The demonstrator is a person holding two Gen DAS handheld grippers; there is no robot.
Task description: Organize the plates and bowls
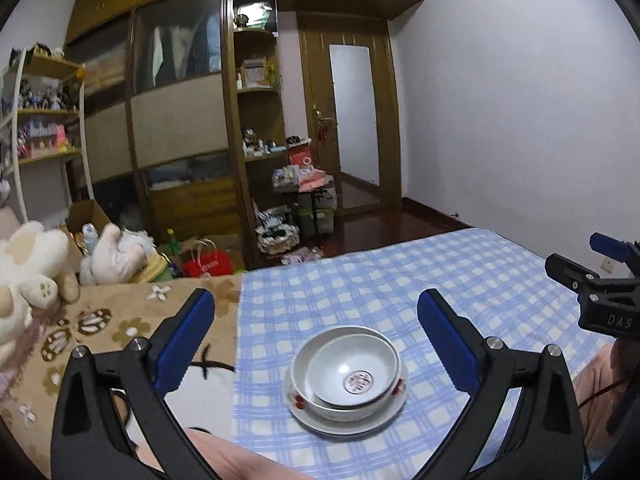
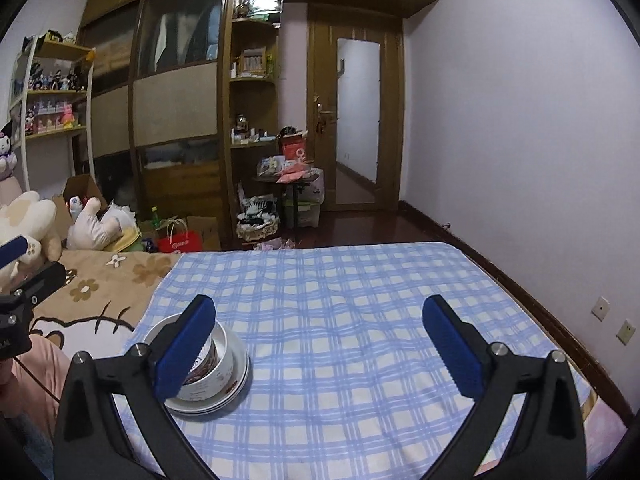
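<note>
Left wrist view: left gripper [image 1: 316, 336] with jaws spread wide, holding nothing, poised above a finished stack: 2 bowls [image 1: 352, 376] nested on a plate [image 1: 384, 416], resting on the blue checked cloth [image 1: 420, 280]. Right gripper [image 1: 592, 272] visible at the edge, off to the side.

Right wrist view: right gripper [image 2: 320, 340] likewise released and empty; stack [image 2: 224, 376] behind its left finger, apart from the pads. Stacking step apparently complete; next, probably withdrawal only, without nudging the pile.
</note>
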